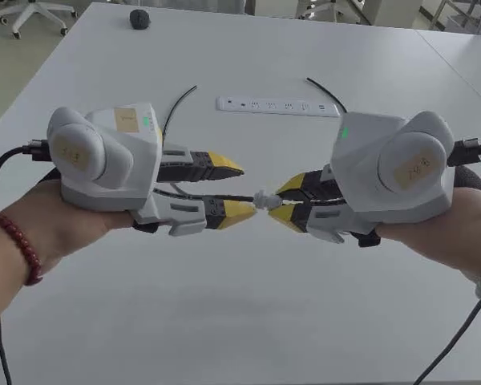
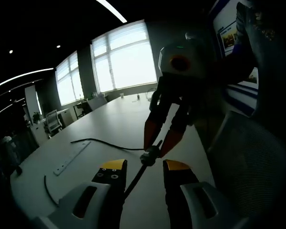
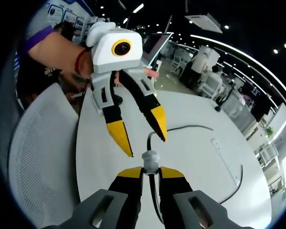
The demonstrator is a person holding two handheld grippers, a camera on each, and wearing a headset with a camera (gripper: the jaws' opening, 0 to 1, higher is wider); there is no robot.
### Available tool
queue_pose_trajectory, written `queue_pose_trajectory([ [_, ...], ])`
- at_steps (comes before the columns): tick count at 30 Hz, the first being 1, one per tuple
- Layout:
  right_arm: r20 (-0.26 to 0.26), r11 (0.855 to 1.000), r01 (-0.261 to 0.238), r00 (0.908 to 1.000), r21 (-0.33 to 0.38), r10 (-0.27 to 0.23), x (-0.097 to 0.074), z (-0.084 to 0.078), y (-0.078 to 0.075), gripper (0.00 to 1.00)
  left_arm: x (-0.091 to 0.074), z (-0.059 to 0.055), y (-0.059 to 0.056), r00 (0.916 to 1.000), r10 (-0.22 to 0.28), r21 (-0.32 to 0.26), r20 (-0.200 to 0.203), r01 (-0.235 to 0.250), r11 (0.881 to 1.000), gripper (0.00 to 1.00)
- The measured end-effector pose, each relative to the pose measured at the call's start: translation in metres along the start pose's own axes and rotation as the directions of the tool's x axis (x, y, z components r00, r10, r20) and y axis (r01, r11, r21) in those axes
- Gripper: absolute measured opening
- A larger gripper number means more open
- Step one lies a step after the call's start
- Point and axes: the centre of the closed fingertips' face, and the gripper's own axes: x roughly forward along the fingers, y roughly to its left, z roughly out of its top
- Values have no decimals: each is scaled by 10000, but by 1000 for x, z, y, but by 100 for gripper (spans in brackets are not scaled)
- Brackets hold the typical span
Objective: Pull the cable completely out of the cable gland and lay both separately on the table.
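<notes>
Cable (image 1: 216, 196) horiz., L–R (gland (image 1: 264, 200) rightward)

The right gripper (image 1: 281, 200) has its yellow-tipped jaws closed onto the white cable gland (image 1: 264, 199), which sits at the jaw tips, directly between the two grippers and above the white table (image 1: 248, 305). The left gripper (image 1: 236, 189) faces it tip to tip with its jaws spread apart; the black cable (image 1: 228, 197) runs from the gland back between those jaws, close along the lower one. Beyond both sets of jaw tips a white power strip (image 1: 276, 105) lies flat on the table, with a loose black cable end (image 1: 176, 108) beyond the left gripper and another (image 1: 326, 93) beyond the right gripper.
</notes>
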Motion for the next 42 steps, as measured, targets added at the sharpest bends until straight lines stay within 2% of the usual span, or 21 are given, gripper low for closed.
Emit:
queue_pose_trajectory([
  [2, 33, 10000, -49, 10000, 50, 49, -2, 1, 0, 8, 3, 2, -4, 9990, -458, 447, 11, 457, 9980, 32],
  [6, 98, 9999, -116, 9999, 122, 115, -6, 1, 0, 8, 8, 10, -4, 9940, -1031, 890, 363, 995, 9910, 31],
  [10, 121, 9994, -234, 9997, 247, 232, -8, 1, 2, 8, 10, 9, 1, 9926, -1174, 1099, 296, 1135, 9874, 28],
  [13, 200, 9990, -298, 9994, 344, 291, -9, 1, 3, 8, 12, 10, -2, 9891, -1434, 1275, 347, 1379, 9822, 26],
  [15, 263, 9987, -309, 9992, 405, 298, -9, 2, 2, 8, 15, 5, -2, 9892, -1464, 1449, 79, 1437, 9790, 25],
  [17, 318, 9982, -350, 9989, 486, 334, -10, 3, 3, 8, 16, 3, -5, 9869, -1615, 1392, 30, 1595, 9773, 24],
  [19, 395, 9980, -369, 9986, 522, 348, -9, 4, 3, 8, 17, 2, -5, 9871, -1600, 1547, -36, 1586, 9751, 21],
  [21, 396, 9982, -352, 9987, 476, 333, -9, 5, 3, 8, 17, 4, -6, 9866, -1630, 1464, 70, 1602, 9762, 18],
  [42, 375, 9982, -453, 9983, 404, 438, -8, 6, 9, 8, 14, 2, -11, 9891, -1469, 1489, -67, 1463, 9780, 17],
])
